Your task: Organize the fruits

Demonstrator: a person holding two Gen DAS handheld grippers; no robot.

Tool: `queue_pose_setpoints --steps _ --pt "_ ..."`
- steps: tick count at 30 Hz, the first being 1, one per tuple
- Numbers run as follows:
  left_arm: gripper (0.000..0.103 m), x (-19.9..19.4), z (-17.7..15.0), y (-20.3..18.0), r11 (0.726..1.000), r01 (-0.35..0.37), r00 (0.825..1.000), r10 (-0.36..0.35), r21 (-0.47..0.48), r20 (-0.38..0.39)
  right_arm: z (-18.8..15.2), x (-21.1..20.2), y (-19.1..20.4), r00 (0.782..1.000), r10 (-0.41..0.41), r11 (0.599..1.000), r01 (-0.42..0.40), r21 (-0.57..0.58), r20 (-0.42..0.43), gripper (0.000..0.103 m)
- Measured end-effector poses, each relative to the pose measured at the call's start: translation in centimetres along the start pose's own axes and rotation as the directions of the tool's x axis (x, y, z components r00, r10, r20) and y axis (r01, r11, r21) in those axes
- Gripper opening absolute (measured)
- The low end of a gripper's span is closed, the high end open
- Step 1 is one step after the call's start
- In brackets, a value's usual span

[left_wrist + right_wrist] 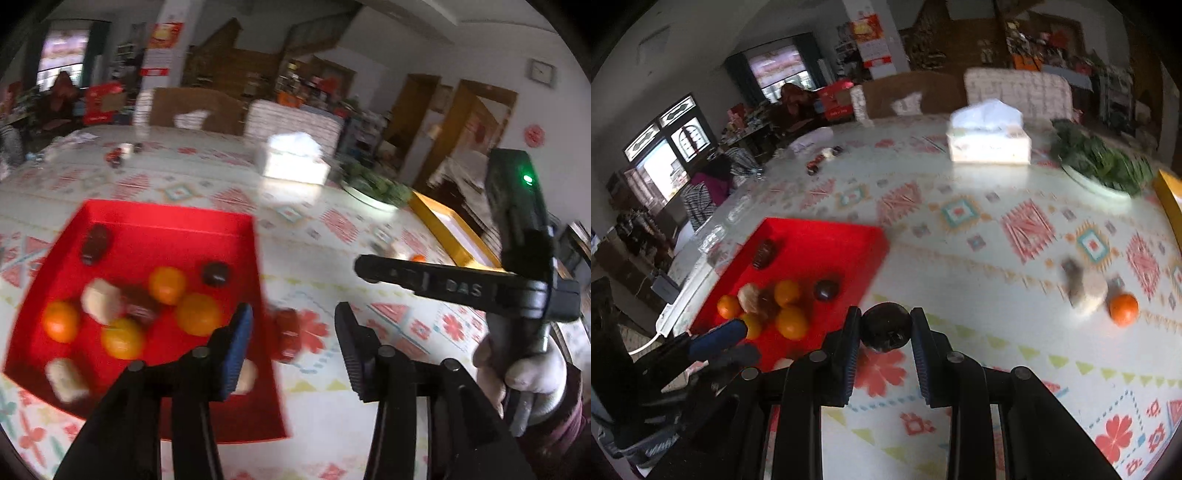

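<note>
Round dark glossy fruit, flat red tray

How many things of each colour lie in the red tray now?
Orange fruits: 4
Dark fruits: 3 (one blurred)
Pale pieces: 3 (one half hidden)
Total: 10 in the red tray

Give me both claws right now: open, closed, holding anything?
Left claw: open, nothing between its pads, above the red tray's near edge.
Right claw: closed on a dark round fruit, beside the tray.
</note>
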State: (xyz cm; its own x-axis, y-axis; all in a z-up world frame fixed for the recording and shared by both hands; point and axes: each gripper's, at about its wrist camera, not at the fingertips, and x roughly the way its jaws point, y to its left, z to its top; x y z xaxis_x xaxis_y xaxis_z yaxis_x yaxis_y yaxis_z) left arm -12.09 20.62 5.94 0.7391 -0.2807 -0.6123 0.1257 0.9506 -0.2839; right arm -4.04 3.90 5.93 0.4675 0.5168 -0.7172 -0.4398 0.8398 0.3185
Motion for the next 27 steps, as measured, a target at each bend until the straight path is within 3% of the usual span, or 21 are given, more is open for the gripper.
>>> queue_pose_setpoints --steps 6,10,14,18,23,26,27 --pt "0.055 3.4 -0.9 -3.0 0.993 0.093 0.991 -0.085 0.077 -0.102 -1.5 -1.1 -4.0 1.000 -0.021 0.996 0.021 0.082 0.002 0.029" --pt "0.055 4.6 -1.4 -2.0 0.998 0.024 0.992 -0.016 0.057 -0.128 -2.1 -2.1 -5.5 1.000 -0.018 0.994 0.017 0.112 0.013 0.029" --pt "0.056 4.5 -1.0 -1.0 1.000 0.018 0.993 -0.016 0.022 -0.118 -2.5 -2.8 -6.4 1.000 -0.009 0.992 0.006 0.125 0.029 0.029" --pt "0.056 5.7 -0.3 -2.2 0.989 -0.090 0.988 0.102 0.114 -0.113 -2.8 -2.8 -7.1 0.999 0.008 0.991 -0.013 0.136 0.035 0.029" --pt "0.060 7.8 0.3 -3.1 0.967 -0.161 0.975 0.187 0.196 -0.123 -3.4 -2.9 -7.9 0.999 0.022 0.988 -0.027 0.154 0.036 0.029" --pt "0.058 8.7 -0.1 -4.2 0.950 -0.163 0.969 0.206 0.267 -0.140 -3.5 -3.1 -8.3 0.999 0.024 0.987 -0.030 0.159 0.040 0.029" --pt "0.051 8.9 -0.5 -4.6 0.947 -0.144 0.968 0.194 0.287 -0.157 -3.6 -3.2 -8.4 0.999 0.024 0.986 -0.031 0.161 0.041 0.029"
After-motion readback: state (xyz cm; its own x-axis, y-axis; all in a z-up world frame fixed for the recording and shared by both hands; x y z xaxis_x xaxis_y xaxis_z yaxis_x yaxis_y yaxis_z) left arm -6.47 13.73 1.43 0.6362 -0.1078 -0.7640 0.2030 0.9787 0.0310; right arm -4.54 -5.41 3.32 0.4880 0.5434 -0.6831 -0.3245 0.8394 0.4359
